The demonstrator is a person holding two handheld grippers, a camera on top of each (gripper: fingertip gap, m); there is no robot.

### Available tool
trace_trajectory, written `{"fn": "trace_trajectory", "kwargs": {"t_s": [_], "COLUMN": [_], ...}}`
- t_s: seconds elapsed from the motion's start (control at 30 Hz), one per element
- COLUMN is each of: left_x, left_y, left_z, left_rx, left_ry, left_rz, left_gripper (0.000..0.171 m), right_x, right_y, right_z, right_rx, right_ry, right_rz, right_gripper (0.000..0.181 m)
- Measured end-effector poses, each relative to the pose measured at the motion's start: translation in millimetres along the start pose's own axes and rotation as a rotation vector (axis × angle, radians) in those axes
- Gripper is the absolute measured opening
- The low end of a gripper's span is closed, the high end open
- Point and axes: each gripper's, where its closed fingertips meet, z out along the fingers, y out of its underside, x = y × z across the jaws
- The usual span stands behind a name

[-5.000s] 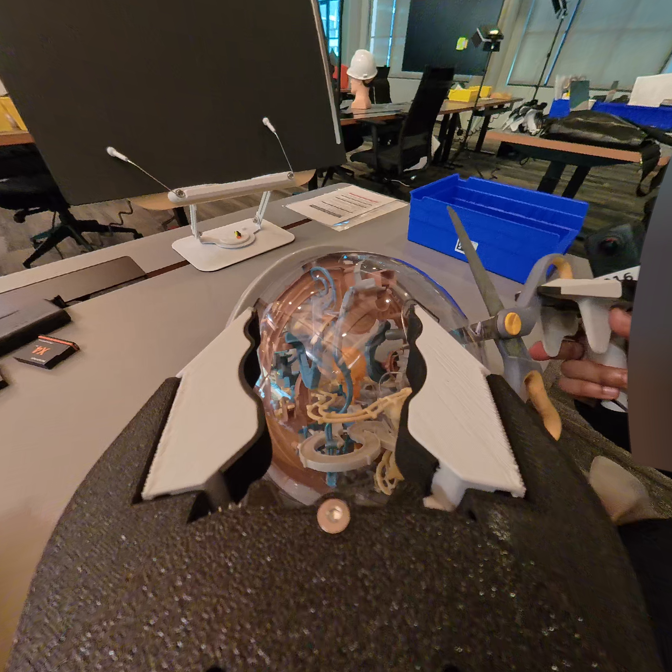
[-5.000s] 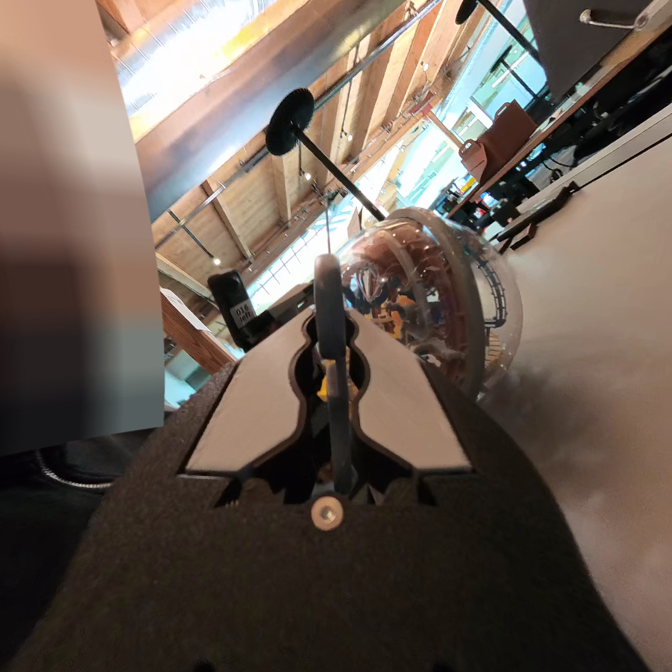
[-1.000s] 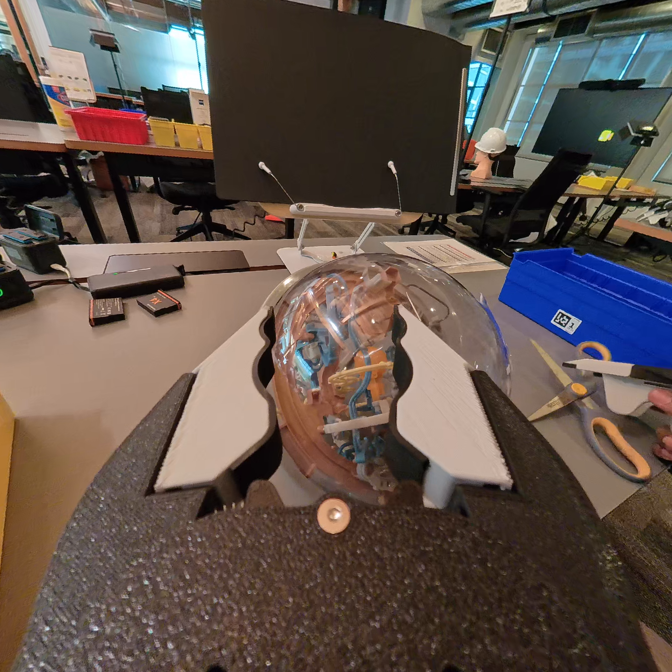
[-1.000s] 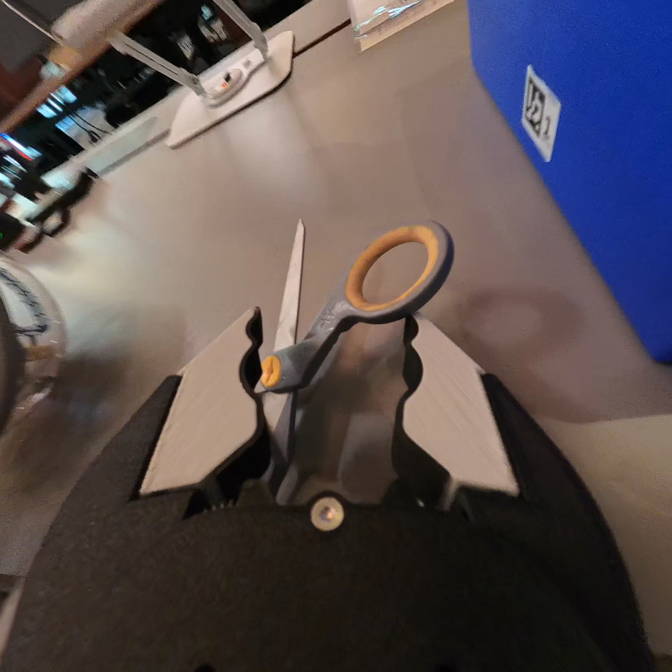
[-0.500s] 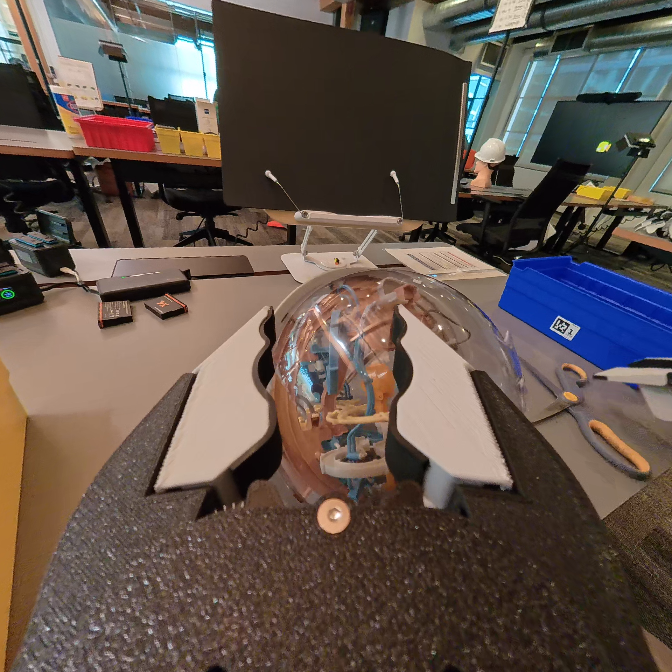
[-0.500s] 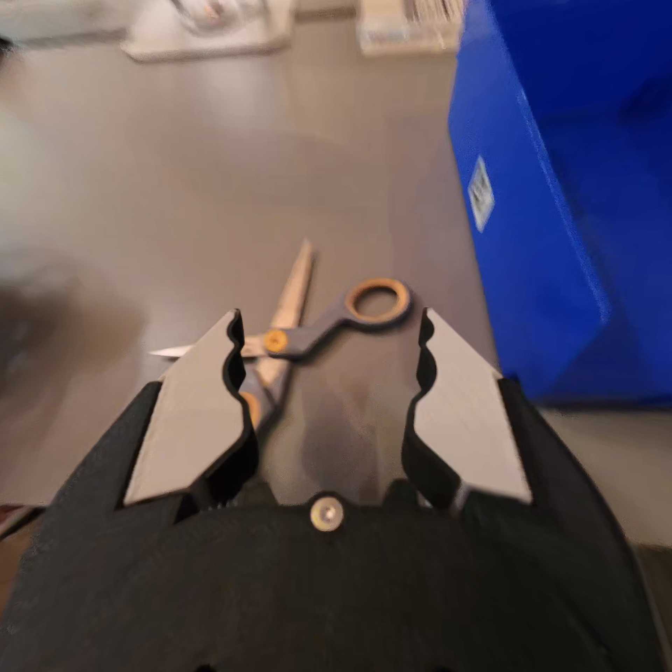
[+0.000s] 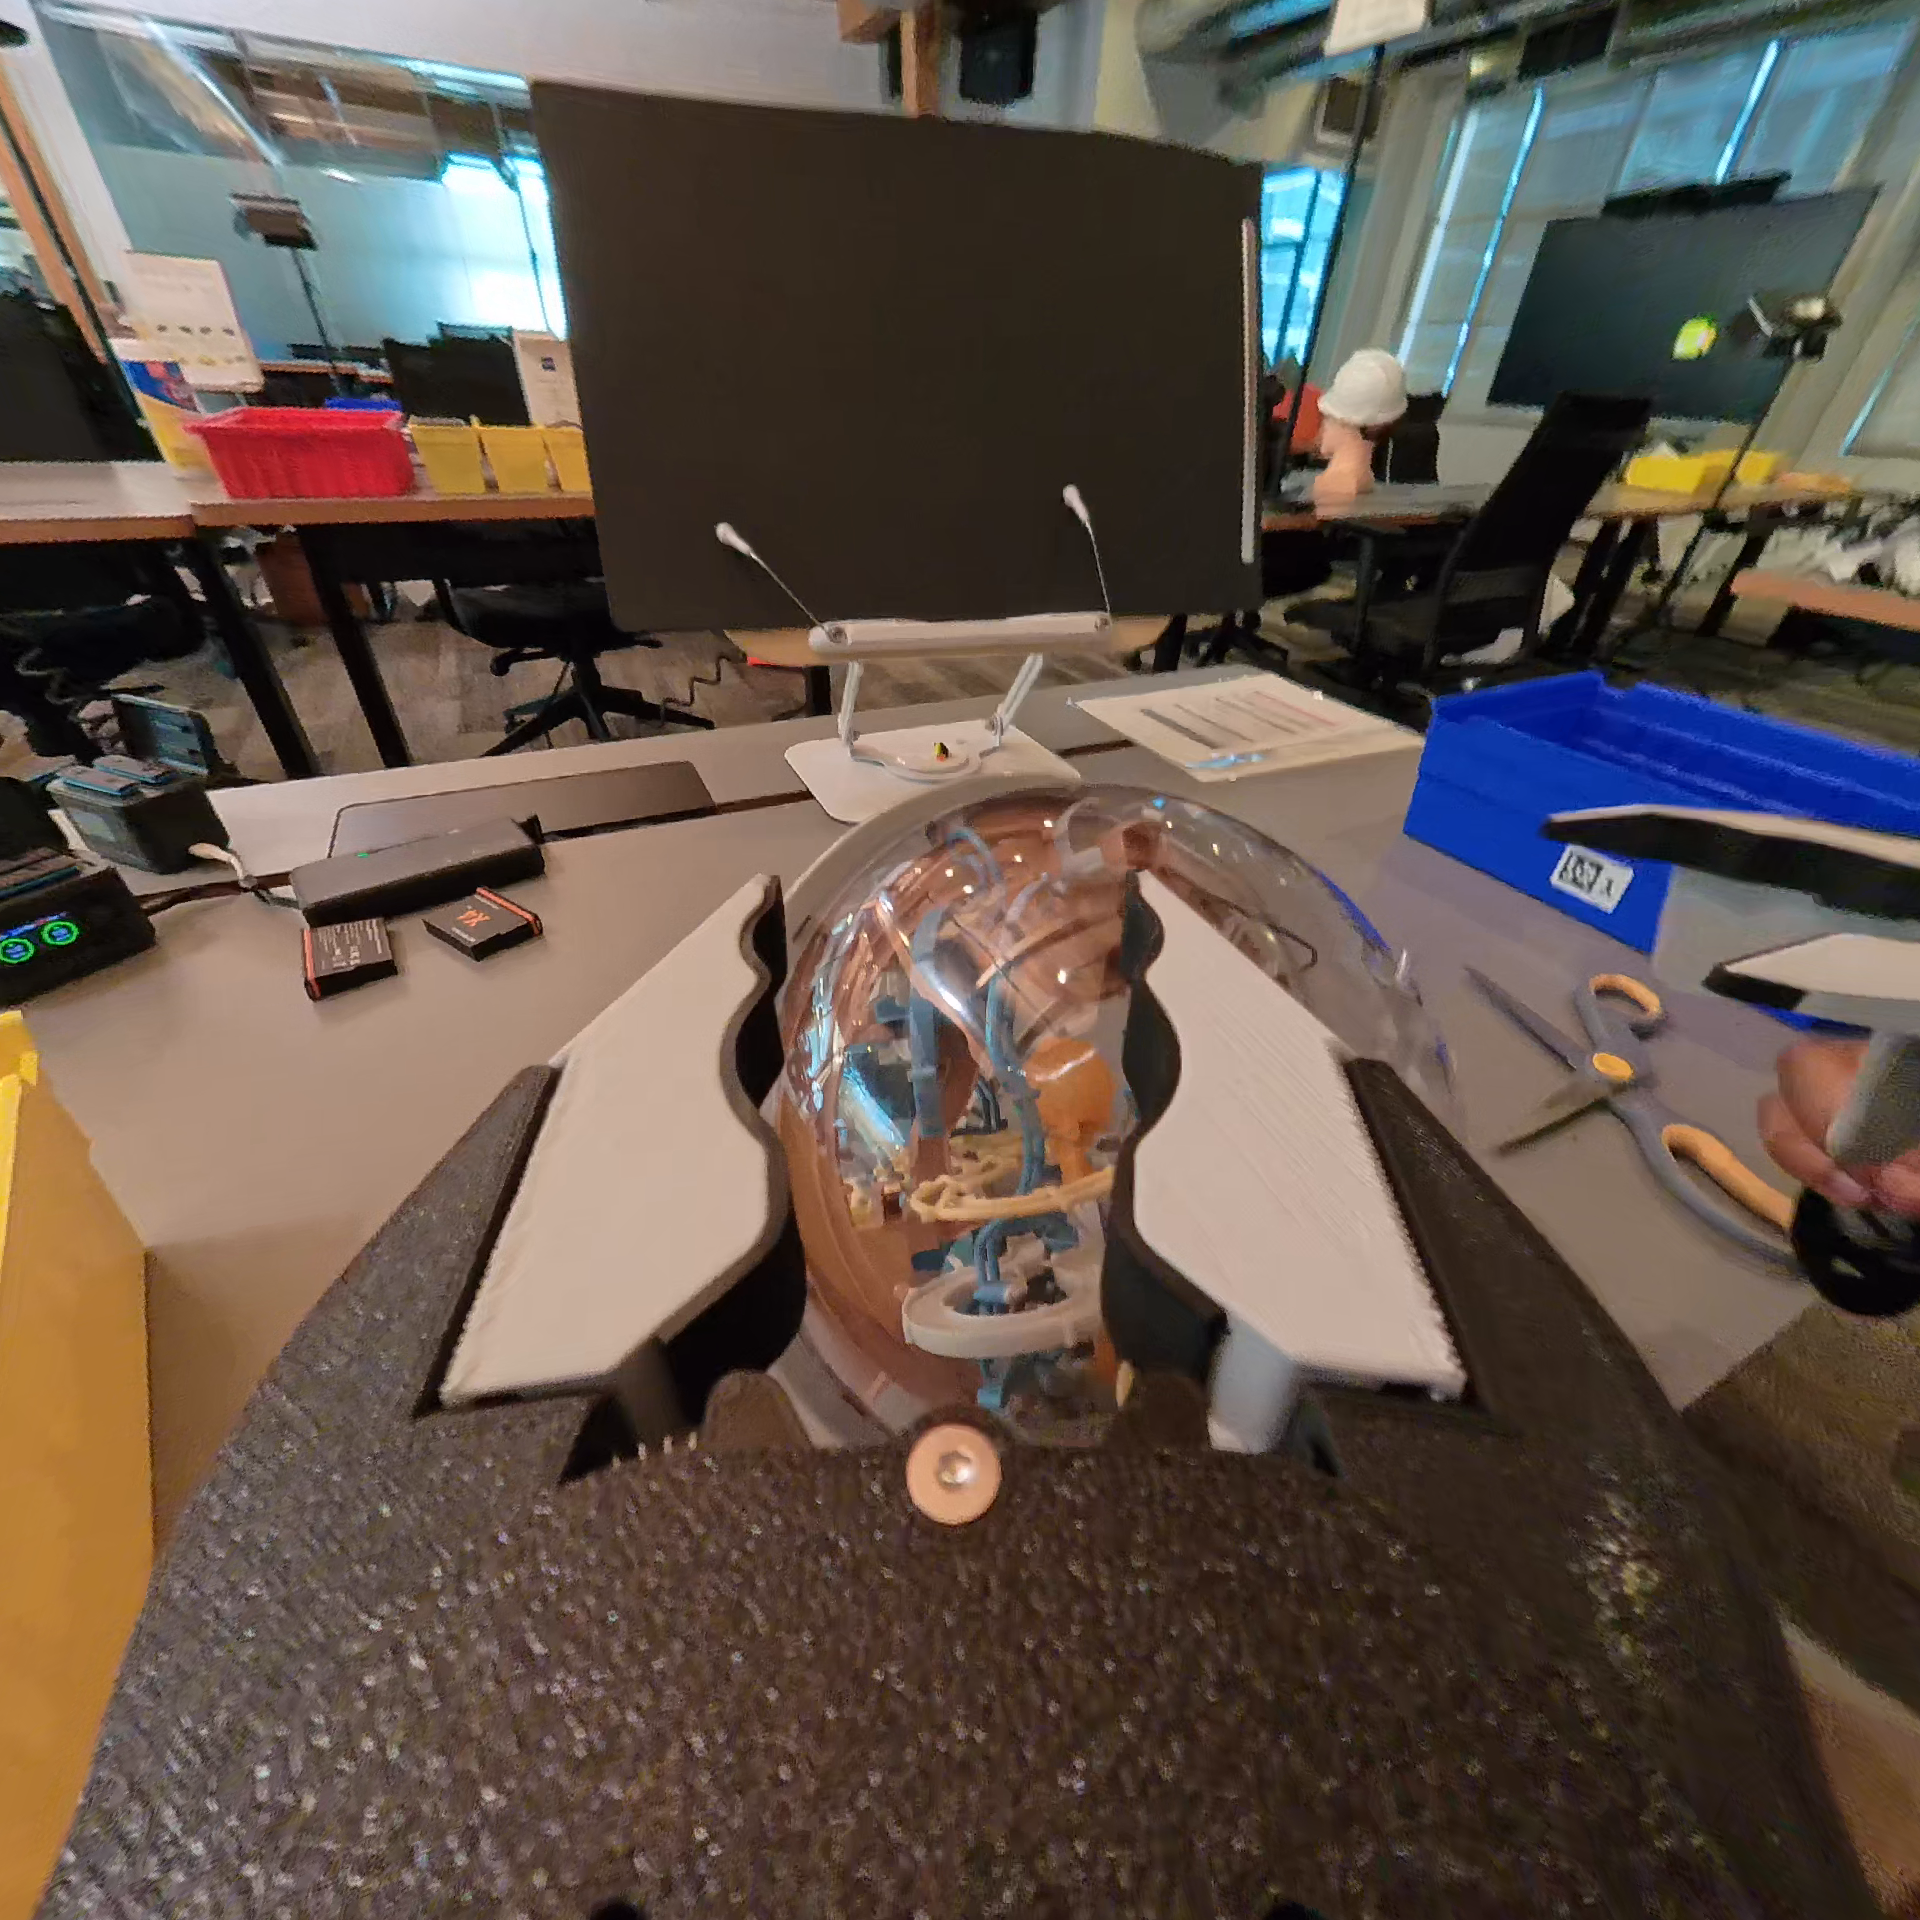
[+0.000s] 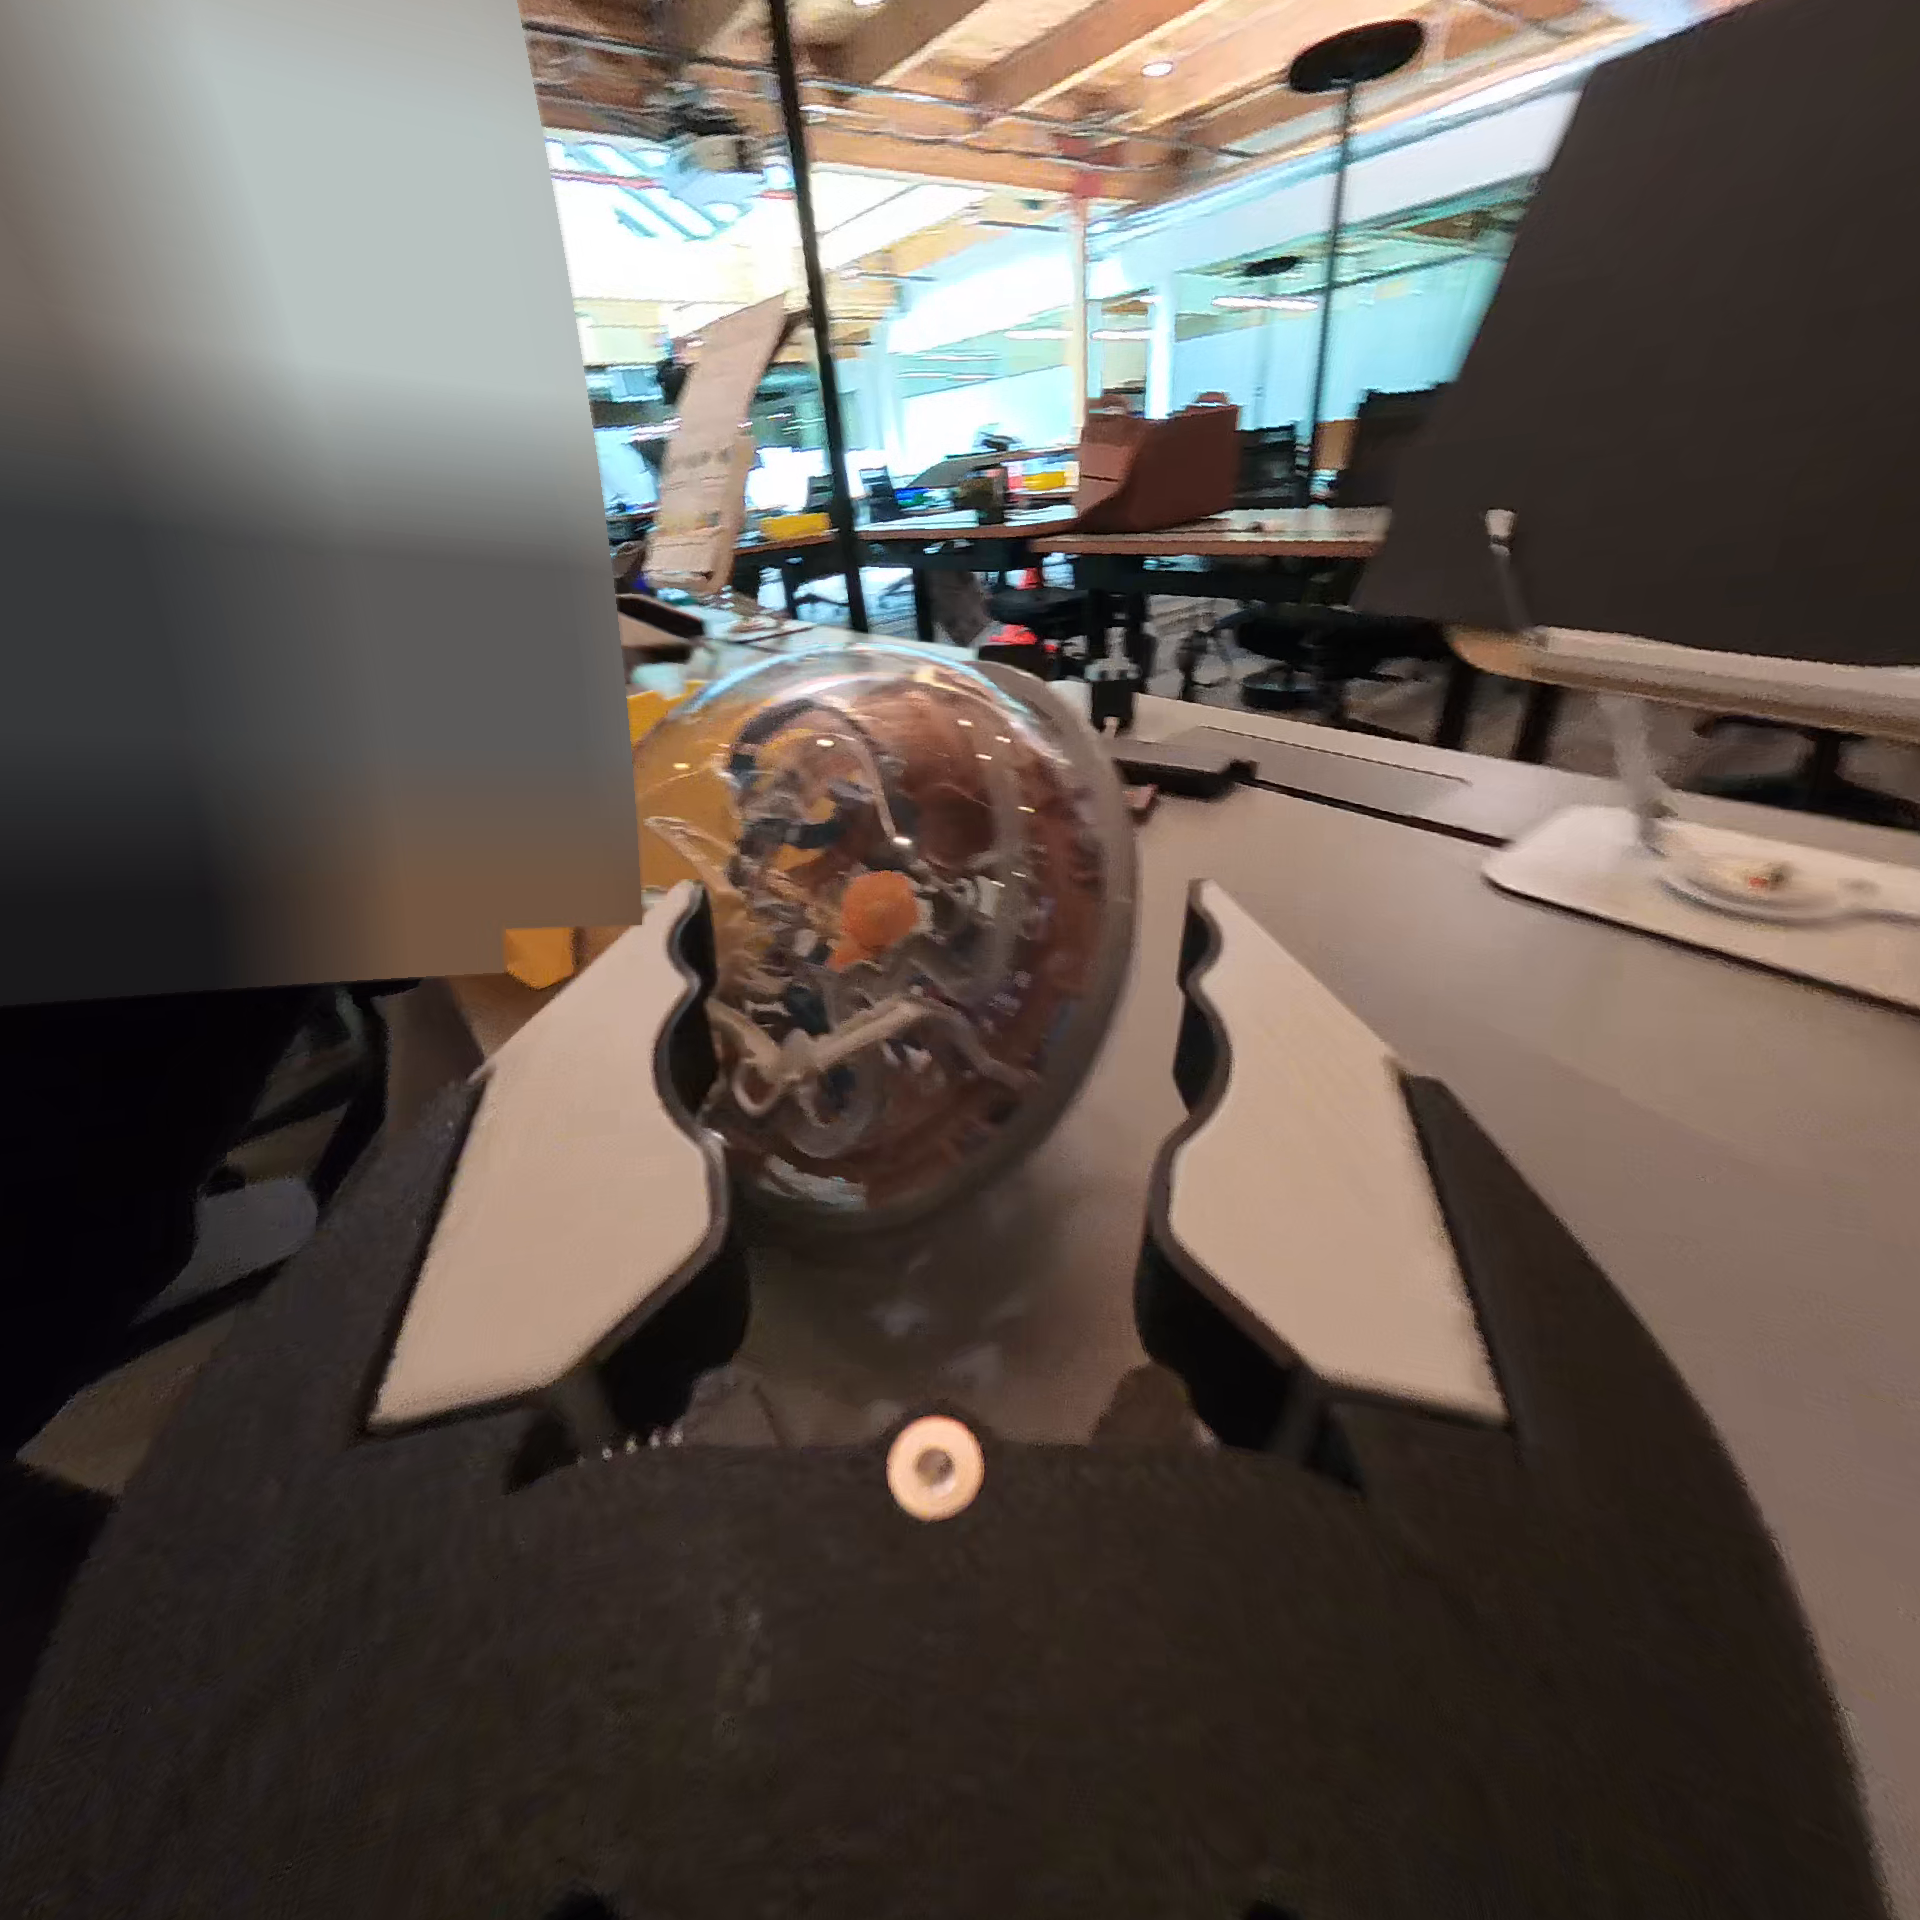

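Left gripper (image 7: pixel 951 1049): pinching a clear ball (image 7: pixel 1039 1039) with a maze of blue, orange and cream tracks inside, white fingers (image 7: pixel 644 1164) pressed against its two sides, ball just above the grey table (image 7: pixel 260 1060). Right gripper (image 8: pixel 940 1049): spread wide, holding nothing, pointed at the same ball (image 8: pixel 894 935) from the side, not touching it; seen at the right edge of the left wrist view (image 7: pixel 1808 914) with a hand (image 7: pixel 1839 1122) on its grip. Scissors (image 7: pixel 1621 1091) with grey and orange handles: flat on the table, blades open, below the right gripper and beside a blue bin (image 7: pixel 1621 779). Farther back: white stand (image 7: pixel 935 727), black board (image 7: pixel 894 364), paper sheet (image 7: pixel 1236 717), small black batteries (image 7: pixel 416 935). Yellow box (image 7: pixel 62 1351) at the left edge.
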Motion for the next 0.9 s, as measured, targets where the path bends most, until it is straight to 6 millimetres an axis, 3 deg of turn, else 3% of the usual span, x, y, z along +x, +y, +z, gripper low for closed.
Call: {"fn": "trace_trajectory", "kwargs": {"t_s": [0.13, 0.23, 0.47, 0.57, 0.7, 0.9], "left_x": [0.6, 2.0, 8.1, 14.5, 14.2, -26.1], "left_y": [9.8, 10.9, 12.6, 13.1, 9.8, -5.4], "left_z": [0.2, -0.2, 2.9, 11.1, 29.5, 48.4], "left_rx": [-0.051, -0.050, -0.039, -0.054, -0.083, -0.011], "left_ry": [0.002, 0.014, 0.057, 0.097, 0.147, 0.115], "left_rz": [0.047, 0.035, -0.019, -0.046, -0.035, -0.066], "left_gripper": [0.063, 0.063, 0.062, 0.062, 0.062, 0.063], "right_x": [-36.7, -52.2, -50.5, -52.6, -32.3, 24.9], "right_y": [-0.8, 7.7, 16.7, 15.6, 6.6, -0.9], "right_z": [27.1, 39.7, 53.5, 54.9, 62.1, 71.7], "right_rx": [-0.016, -0.053, -0.061, -0.027, -0.054, -0.053], "right_ry": [-0.120, -0.140, -0.033, -0.053, -0.020, 0.087], "right_rz": [-0.118, -0.217, -0.396, -0.441, -0.426, -0.241], "right_gripper": [0.086, 0.072, 0.067, 0.046, 0.043, 0.011]}}
